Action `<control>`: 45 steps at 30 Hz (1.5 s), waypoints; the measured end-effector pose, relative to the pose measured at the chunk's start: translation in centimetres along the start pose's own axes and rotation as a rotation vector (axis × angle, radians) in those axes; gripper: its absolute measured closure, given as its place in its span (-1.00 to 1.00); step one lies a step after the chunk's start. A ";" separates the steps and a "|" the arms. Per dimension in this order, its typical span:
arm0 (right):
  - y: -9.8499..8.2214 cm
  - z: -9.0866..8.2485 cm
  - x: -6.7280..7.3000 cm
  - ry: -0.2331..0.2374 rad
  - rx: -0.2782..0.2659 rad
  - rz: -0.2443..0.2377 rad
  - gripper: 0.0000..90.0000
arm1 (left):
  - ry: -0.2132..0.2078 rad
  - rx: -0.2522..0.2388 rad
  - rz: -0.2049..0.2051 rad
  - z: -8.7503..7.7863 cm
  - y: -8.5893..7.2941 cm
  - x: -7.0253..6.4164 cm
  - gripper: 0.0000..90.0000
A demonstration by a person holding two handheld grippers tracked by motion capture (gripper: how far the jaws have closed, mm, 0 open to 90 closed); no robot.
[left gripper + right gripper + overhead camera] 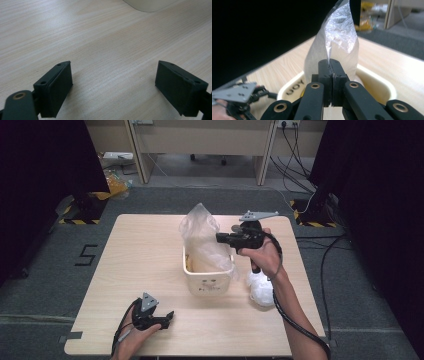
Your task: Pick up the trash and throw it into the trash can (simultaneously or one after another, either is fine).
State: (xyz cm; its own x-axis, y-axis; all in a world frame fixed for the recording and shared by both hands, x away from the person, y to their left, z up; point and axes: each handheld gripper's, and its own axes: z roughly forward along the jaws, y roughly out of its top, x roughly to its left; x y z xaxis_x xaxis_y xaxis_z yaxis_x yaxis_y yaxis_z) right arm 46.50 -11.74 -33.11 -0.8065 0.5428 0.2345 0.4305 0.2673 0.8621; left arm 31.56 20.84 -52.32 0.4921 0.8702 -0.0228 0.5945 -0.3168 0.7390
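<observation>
A: Step? Right gripper (331,65) pinches the plastic bag (201,239) in the bin (209,281), mid-table.
B: Lining it. Left gripper (113,86) wide open, empty, near left. Next: spread the bag over the rim.

High view sits above the near edge of the table (150,240), looking forward and down at the whole top. Left gripper view hugs the wood, aimed across it toward the bin (150,5) — right gripper view rides higher, close over that same bin (372,82), also catching the left gripper (244,100).
</observation>
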 end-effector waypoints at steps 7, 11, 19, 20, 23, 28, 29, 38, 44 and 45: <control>-1.6 2.4 -0.4 -0.014 0.111 -0.009 0.98 | -0.001 0.002 -0.001 0.0 0.0 0.0 -0.71; -2.4 3.7 -0.3 -0.023 0.202 -0.024 0.96 | -0.001 0.000 -0.003 0.0 0.0 0.0 -0.71; -3.3 4.7 -0.6 -0.037 0.277 -0.012 0.80 | -0.001 0.001 -0.003 0.0 0.0 0.0 -0.71; -3.3 4.7 -0.6 -0.037 0.287 -0.005 0.72 | -0.001 0.001 -0.003 0.0 0.0 0.0 -0.71; -2.6 4.2 -0.6 -0.093 0.263 0.007 0.39 | -0.001 0.001 -0.003 0.0 0.0 0.0 -0.71; -0.7 3.3 0.9 -0.122 0.213 -0.020 0.18 | -0.001 0.003 0.000 0.0 0.0 0.0 -0.71; -0.4 3.3 1.2 -0.123 0.206 -0.024 0.17 | -0.001 0.003 0.001 0.0 0.0 0.0 -0.71; -0.1 7.2 2.5 -0.128 0.285 -0.055 0.22 | -0.001 0.003 0.000 0.0 0.0 0.0 -0.71; -1.3 9.1 1.8 -0.150 0.375 -0.043 0.26 | 0.000 0.001 0.000 0.0 0.0 0.0 -0.71; -1.4 9.3 1.8 -0.154 0.389 -0.043 0.26 | 0.000 0.001 -0.001 0.0 0.0 0.0 -0.71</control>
State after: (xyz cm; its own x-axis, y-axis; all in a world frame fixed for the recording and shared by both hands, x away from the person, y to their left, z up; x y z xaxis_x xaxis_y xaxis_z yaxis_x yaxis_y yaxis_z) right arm 48.19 -3.76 -38.06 -0.7699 0.6292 0.1070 0.5428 0.5572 0.6284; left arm 31.56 20.84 -52.31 0.4917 0.8704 -0.0231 0.5955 -0.3168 0.7383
